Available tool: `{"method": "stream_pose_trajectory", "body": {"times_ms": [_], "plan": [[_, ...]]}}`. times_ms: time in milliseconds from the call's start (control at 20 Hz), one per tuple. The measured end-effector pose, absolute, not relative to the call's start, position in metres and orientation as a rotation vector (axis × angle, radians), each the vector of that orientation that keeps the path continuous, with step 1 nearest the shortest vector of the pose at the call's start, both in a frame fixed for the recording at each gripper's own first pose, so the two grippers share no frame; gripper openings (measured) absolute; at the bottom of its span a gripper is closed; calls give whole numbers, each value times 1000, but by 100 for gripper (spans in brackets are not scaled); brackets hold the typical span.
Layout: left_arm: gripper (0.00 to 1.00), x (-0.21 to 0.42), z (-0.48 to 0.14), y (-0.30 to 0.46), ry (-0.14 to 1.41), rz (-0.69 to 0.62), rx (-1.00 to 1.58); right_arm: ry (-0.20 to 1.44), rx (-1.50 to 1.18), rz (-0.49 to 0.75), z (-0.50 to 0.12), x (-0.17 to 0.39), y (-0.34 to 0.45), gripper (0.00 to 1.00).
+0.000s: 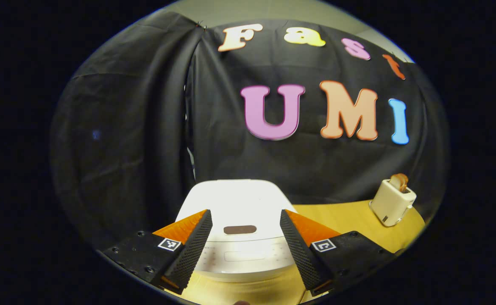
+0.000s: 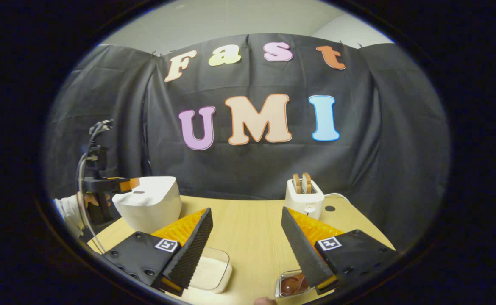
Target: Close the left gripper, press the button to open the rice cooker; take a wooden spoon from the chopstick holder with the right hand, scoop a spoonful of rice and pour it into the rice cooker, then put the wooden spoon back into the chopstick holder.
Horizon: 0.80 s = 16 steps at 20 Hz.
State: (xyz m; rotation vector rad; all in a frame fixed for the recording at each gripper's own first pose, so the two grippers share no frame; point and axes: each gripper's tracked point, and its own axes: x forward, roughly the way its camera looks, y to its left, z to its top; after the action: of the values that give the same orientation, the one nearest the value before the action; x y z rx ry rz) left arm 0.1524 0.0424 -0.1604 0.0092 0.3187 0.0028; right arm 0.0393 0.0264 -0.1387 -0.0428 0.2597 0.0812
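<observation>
Inspector: Left gripper [image 1: 246, 231]?
Operator: I hold it spread wide just above the rice cooker [image 1: 235, 203], lid down at table's left, lined up on its button [image 1: 240, 229]. Right gripper [image 2: 246, 231] also spread, empty.

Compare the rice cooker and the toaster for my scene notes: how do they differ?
The rice cooker is broad and rounded with its lid down; the toaster is narrower, boxier, with toast sticking out of its top. The rice cooker stands at the table's left, the toaster farther right. Both are pale.
</observation>
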Motion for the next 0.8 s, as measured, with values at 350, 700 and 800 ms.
{"method": "stream_pose_trajectory", "body": {"times_ms": [350, 700, 800], "plan": [[95, 83, -101, 13, 188, -32, 23, 192, -17, 83, -118, 52, 24, 100], [94, 36, -79, -7, 154, -31, 42, 132, -3, 112, -104, 59, 39, 100], [94, 36, -76, -18, 154, -47, 26, 132, -2, 110, -104, 61, 40, 100]]}}
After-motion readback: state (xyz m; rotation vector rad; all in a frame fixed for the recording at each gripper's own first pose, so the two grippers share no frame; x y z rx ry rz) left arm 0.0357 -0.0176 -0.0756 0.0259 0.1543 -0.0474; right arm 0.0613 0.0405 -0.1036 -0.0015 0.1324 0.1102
